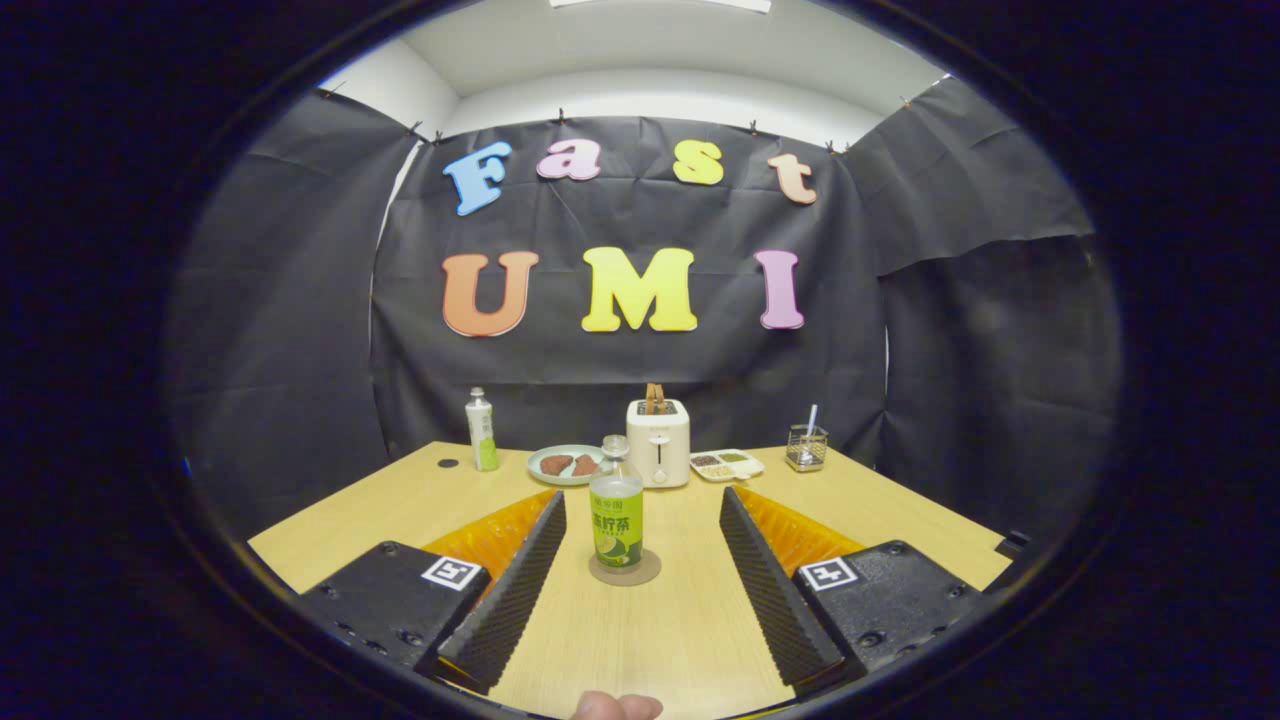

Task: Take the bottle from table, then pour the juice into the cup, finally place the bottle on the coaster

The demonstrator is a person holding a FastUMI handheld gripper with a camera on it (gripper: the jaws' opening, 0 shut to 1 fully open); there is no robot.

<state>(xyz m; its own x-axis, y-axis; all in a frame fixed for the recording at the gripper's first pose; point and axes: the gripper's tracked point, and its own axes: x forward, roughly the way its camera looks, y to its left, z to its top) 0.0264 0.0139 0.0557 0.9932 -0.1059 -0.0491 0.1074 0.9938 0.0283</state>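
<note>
The gripper hangs low over the near edge of the table, fingers spread wide and empty. Between their tips the bottle stands upright on the coaster, touching neither finger. Beyond it, along the far edge, sit a plate, a toaster, a tray, and a wire holder. A second bottle stands toward the far left corner.

We cannot tell what fills the compartments of the small tray beside the toaster. The bottle hides part of its coaster. A fingertip is cut off below.
</note>
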